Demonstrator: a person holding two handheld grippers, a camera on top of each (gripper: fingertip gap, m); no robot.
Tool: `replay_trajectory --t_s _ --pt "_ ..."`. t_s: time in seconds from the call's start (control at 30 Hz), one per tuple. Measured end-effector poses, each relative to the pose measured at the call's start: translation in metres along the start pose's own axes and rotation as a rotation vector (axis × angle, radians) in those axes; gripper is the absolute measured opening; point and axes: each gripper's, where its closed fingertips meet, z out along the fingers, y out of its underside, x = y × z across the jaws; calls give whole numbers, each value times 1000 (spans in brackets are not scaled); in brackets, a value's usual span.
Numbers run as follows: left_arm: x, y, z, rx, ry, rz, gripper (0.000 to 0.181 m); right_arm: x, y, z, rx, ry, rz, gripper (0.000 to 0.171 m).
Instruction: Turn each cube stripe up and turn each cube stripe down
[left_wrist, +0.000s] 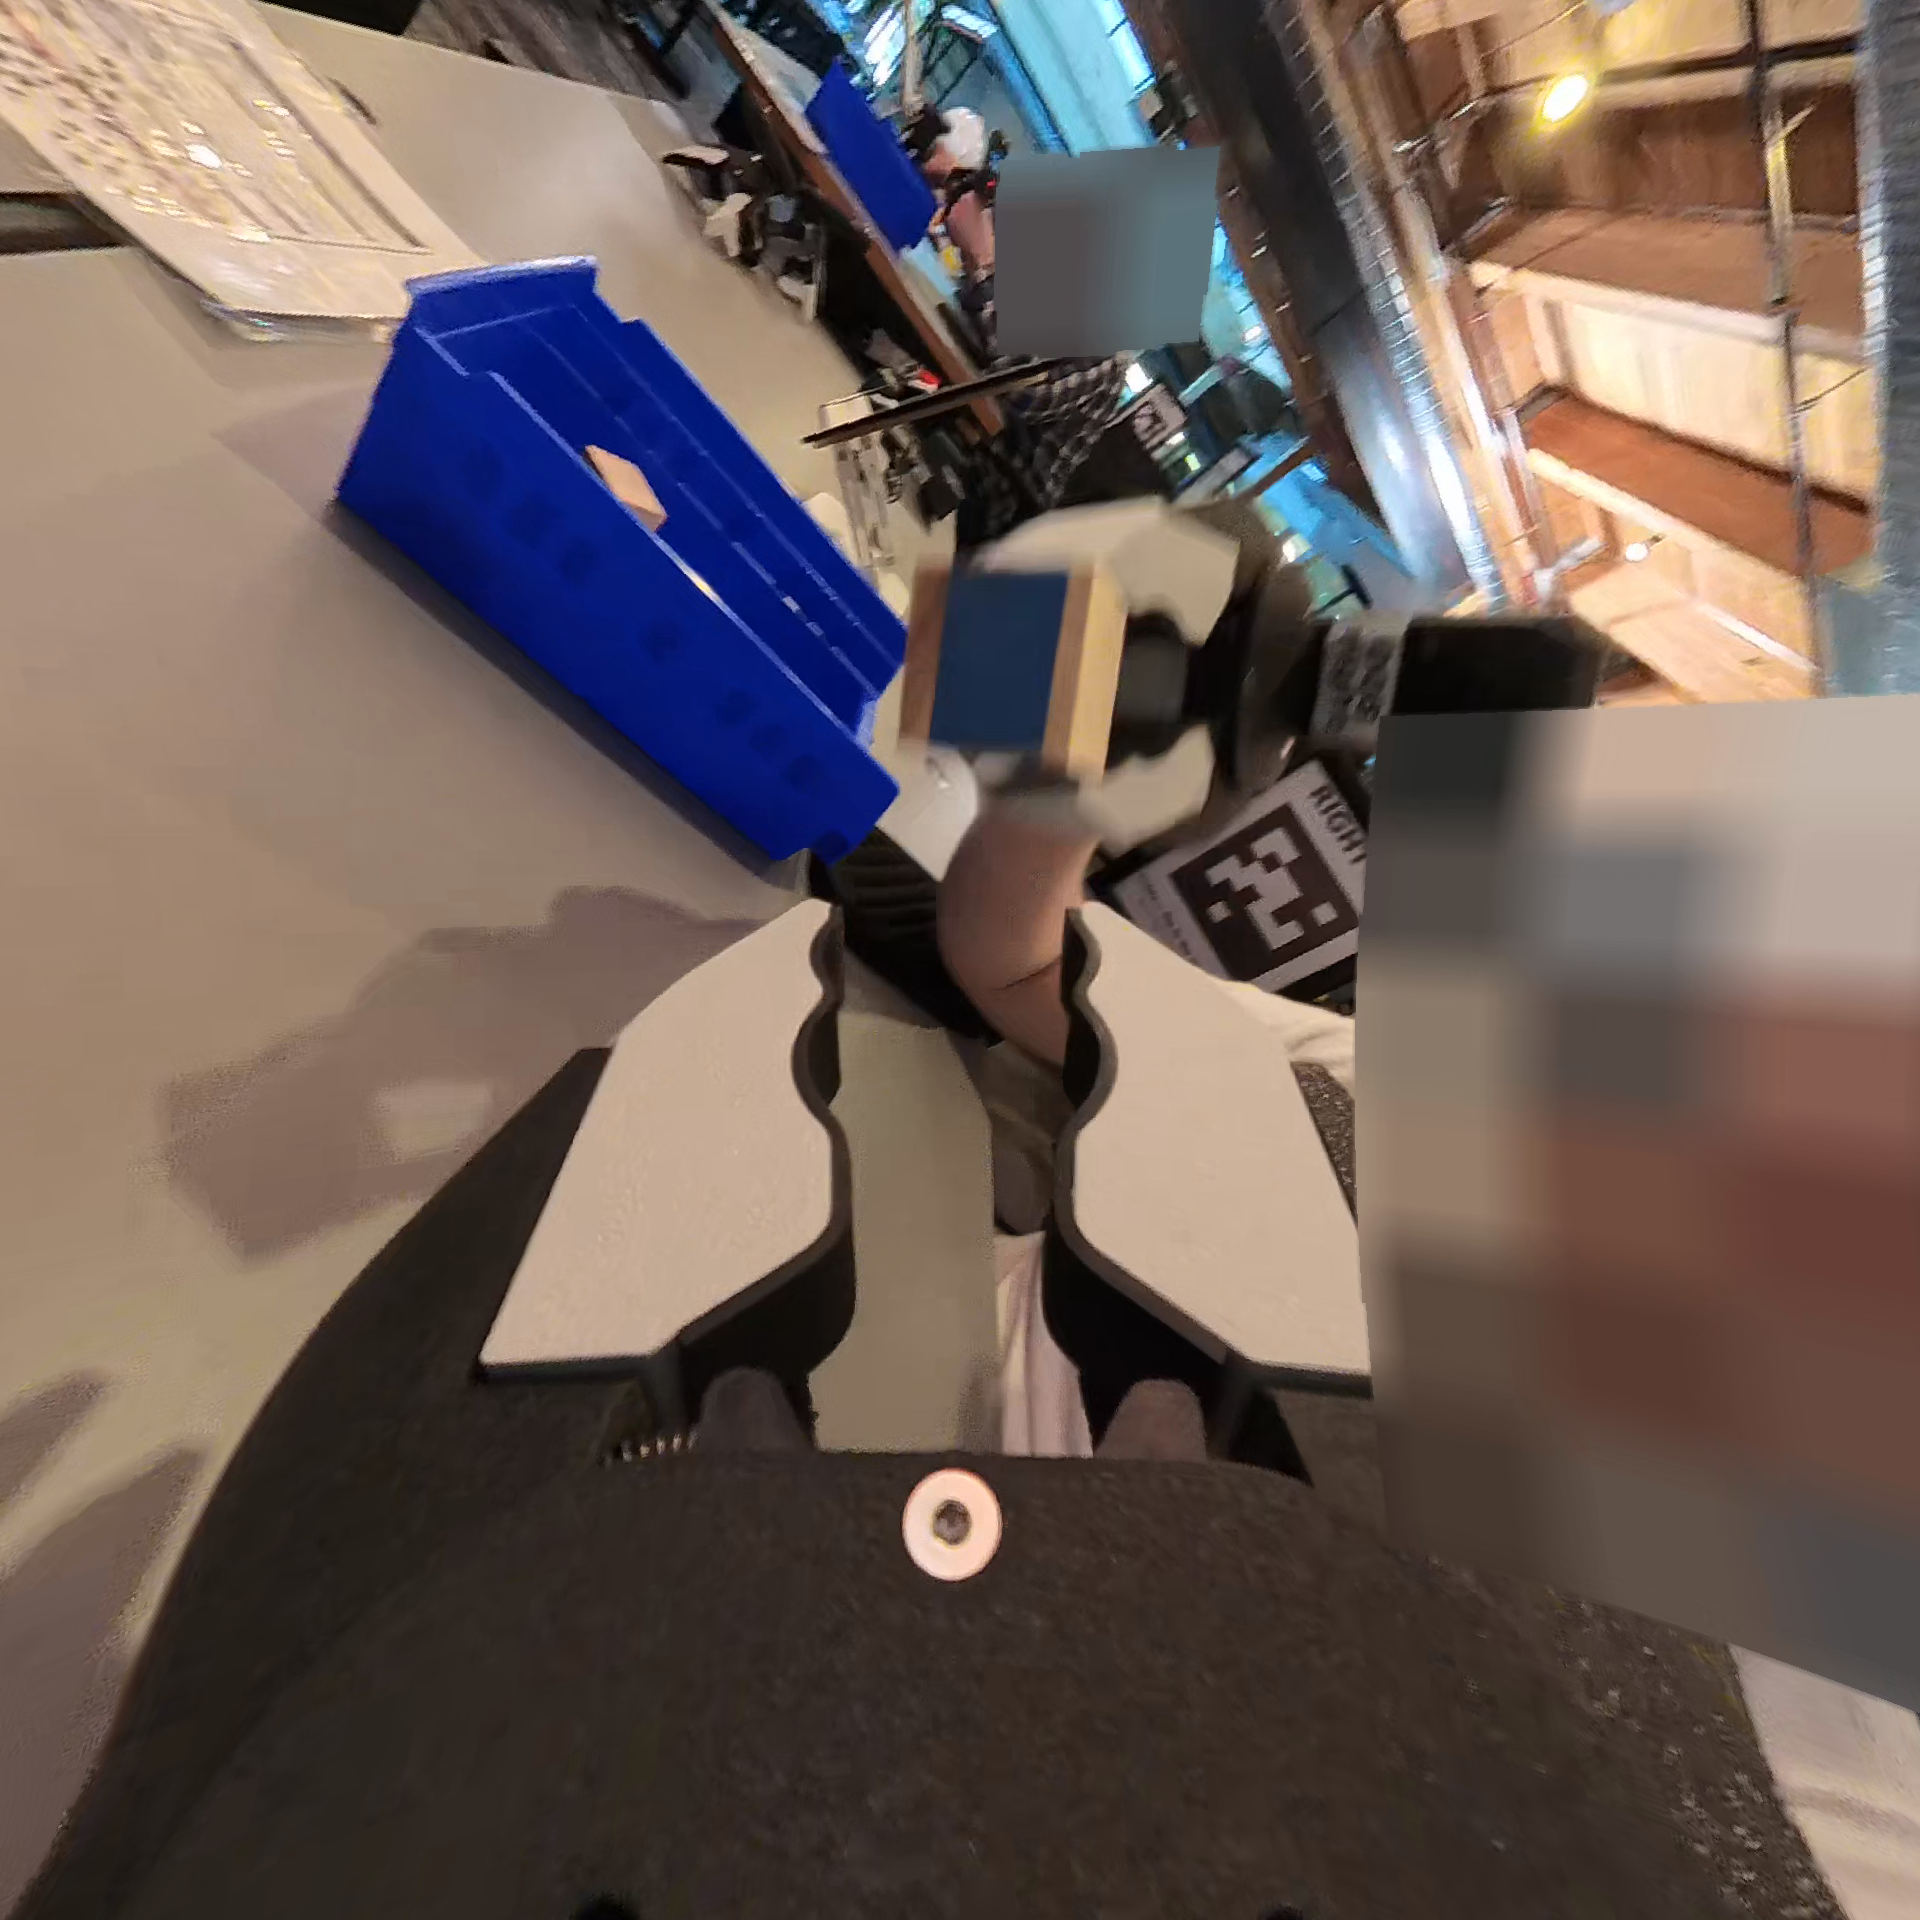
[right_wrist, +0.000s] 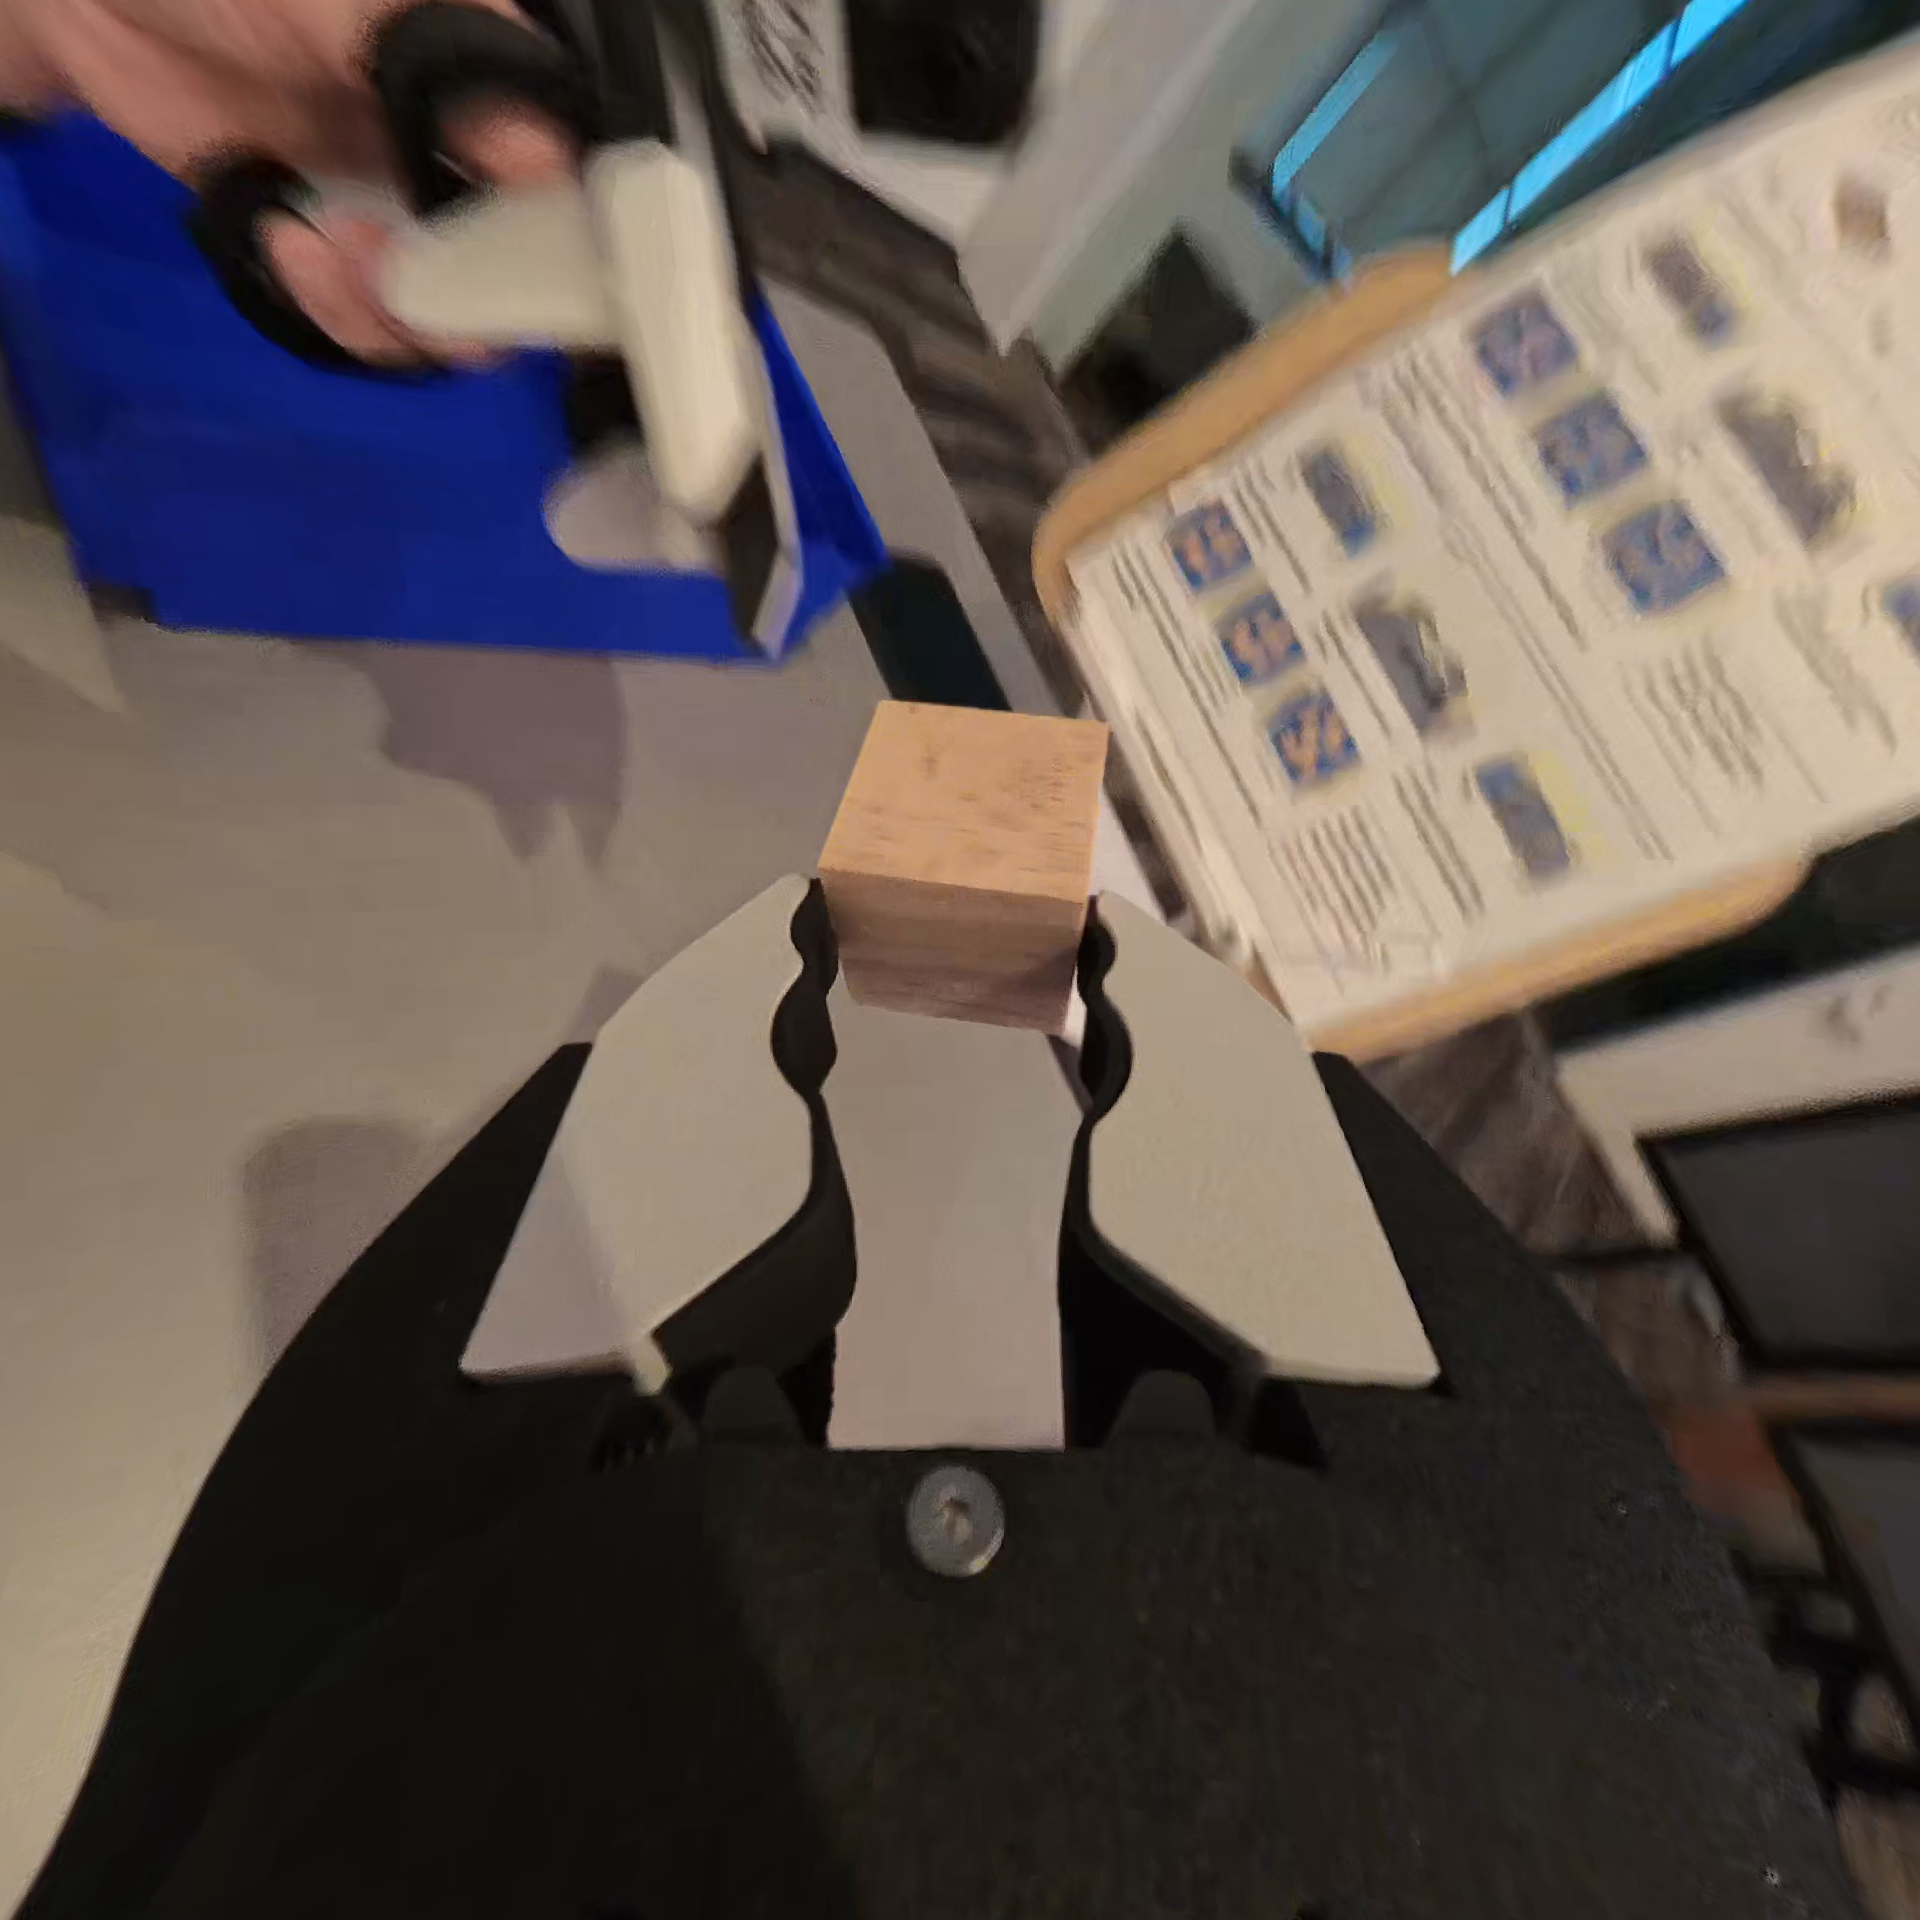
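Note:
My right gripper (right_wrist: 956, 914) is shut on a wooden cube (right_wrist: 961, 831), held above the grey table (right_wrist: 156, 935). Only plain wood faces show in the right wrist view. In the left wrist view the same cube (left_wrist: 997, 675) shows a blue face with wood edges, clamped between the right gripper's white fingers (left_wrist: 1174, 561). My left gripper (left_wrist: 951, 925) is open and empty, pointing at that cube from a short distance. It also shows in the right wrist view (right_wrist: 665, 343), held by a hand at the top left. A second wooden cube (left_wrist: 623, 483) lies in the blue bin (left_wrist: 623, 623).
The blue bin (right_wrist: 312, 499) stands on the table behind the grippers. A printed picture sheet on a wooden board (right_wrist: 1507, 582) lies to the right of the held cube; it also shows in the left wrist view (left_wrist: 208, 135). More benches and a person are farther back.

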Motion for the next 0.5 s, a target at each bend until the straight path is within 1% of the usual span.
replay_trajectory --t_s 0.03,0.1,0.17,0.23,0.3,0.33,0.4,0.5 --pt "0 0 -2 -6 -12 8 39 16 18 -16 -83 -13 82 45" --pt "3 1 -4 -13 -6 13 36 40 68 -53 -253 -59 330 44" --pt "4 4 -2 -30 2 8 35 63 132 -86 -432 -4 573 45" --pt "1 9 2 -63 -7 -4 34 70 205 -117 -697 70 770 45" --pt "-3 13 7 -84 -13 -14 34 60 265 -139 -929 59 891 45" --pt "-4 14 9 -88 -11 -20 33 52 285 -143 -996 22 959 45" --pt "-5 17 13 -108 -8 -30 32 40 313 -145 -1074 -43 1071 45" --pt "-7 22 18 -135 -17 -30 31 33 338 -146 -1163 -52 1138 45"
